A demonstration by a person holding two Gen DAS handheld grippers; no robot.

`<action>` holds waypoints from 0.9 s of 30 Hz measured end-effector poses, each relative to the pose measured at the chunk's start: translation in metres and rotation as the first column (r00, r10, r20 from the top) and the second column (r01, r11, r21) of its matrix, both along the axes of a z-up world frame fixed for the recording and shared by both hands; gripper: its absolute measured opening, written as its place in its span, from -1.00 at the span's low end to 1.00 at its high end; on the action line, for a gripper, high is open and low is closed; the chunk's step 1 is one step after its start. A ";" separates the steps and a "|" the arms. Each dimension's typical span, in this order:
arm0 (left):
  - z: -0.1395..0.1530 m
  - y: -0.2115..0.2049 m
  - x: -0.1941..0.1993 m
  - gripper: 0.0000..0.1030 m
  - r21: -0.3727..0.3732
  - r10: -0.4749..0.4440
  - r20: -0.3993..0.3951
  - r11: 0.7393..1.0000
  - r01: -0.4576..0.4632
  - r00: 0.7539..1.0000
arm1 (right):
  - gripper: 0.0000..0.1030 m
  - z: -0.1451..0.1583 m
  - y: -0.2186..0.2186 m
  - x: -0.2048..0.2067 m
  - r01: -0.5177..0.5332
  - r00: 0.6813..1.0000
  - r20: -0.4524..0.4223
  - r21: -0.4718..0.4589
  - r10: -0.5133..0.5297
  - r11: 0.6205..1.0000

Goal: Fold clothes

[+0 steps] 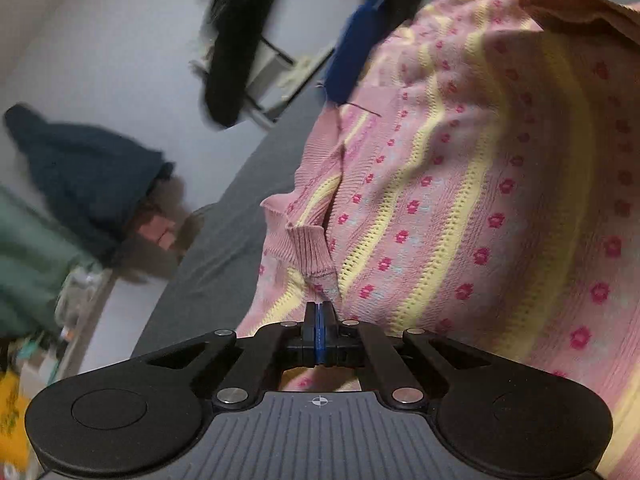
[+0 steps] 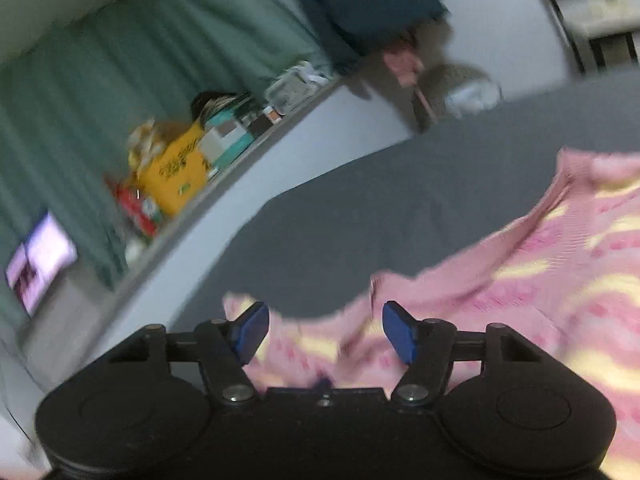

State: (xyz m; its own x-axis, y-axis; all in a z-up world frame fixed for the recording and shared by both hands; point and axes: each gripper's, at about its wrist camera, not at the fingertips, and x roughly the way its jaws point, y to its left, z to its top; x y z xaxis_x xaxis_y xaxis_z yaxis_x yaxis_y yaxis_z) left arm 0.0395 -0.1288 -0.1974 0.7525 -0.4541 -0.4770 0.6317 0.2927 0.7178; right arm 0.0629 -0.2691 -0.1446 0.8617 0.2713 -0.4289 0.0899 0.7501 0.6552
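Pink sweater (image 1: pixel 460 184) on grey bed (image 2: pixel 360 208), cluttered shelf (image 2: pixel 192 160) beyond.

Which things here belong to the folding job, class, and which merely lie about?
Job: pink knitted sweater; left gripper, shut on its ribbed edge; right gripper, open above it.

Lying about: dark blue garment; yellow box; green curtain.

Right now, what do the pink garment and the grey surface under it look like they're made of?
Pink sweater: knitted yarn, probably wool or acrylic; ribbed cuff, openwork yellow stripes and knitted-in flower dots show it. Matte, soft, drapes in folds.
Grey surface: smooth woven cloth, likely a bedsheet; matte with faint creases, fibre unclear.
The left gripper has its jaws shut on the sweater.
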 end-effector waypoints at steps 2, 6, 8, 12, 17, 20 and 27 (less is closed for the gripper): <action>-0.003 -0.002 -0.001 -1.00 -0.034 0.025 0.005 0.999 -0.025 1.000 | 0.04 -0.009 0.000 0.022 -0.021 0.998 -0.055 0.013 0.022 1.000; -0.004 -0.001 0.001 -1.00 -0.066 0.029 -0.003 0.997 -0.029 1.000 | 0.00 -0.026 0.000 0.065 -0.061 0.985 -0.162 0.043 0.067 0.997; -0.005 0.001 0.003 -1.00 -0.084 0.031 -0.010 0.996 -0.031 0.999 | -0.56 -0.032 0.004 0.071 -0.059 0.984 -0.166 0.042 0.065 0.997; -0.007 -0.003 0.002 -1.00 -0.091 0.030 -0.008 0.995 -0.030 1.000 | -0.95 -0.034 0.009 0.055 -0.068 0.997 -0.030 0.059 0.070 0.996; 0.013 0.005 0.016 -0.96 -0.172 0.030 -0.106 0.984 -0.048 0.994 | -0.95 -0.029 0.012 0.001 -0.160 0.981 0.118 0.033 0.155 0.987; 0.047 0.030 0.022 -0.96 -0.329 -0.013 -0.144 0.943 -0.036 0.989 | -0.95 -0.034 0.011 -0.023 -0.191 0.979 0.070 -0.021 0.192 0.981; 0.070 0.045 0.026 1.00 -0.399 -0.075 -0.055 0.916 0.047 0.996 | -0.95 -0.041 0.025 -0.044 -0.243 0.970 -0.057 -0.192 0.237 0.951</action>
State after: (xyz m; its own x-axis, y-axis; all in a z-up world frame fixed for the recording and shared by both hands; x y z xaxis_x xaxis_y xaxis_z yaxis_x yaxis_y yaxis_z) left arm 0.0651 -0.0840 -0.1277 0.6895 -0.6604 -0.2975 0.7006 0.5037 0.5055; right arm 0.0189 -0.2443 -0.1859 0.7663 0.3760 -0.5210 -0.0896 0.8655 0.4928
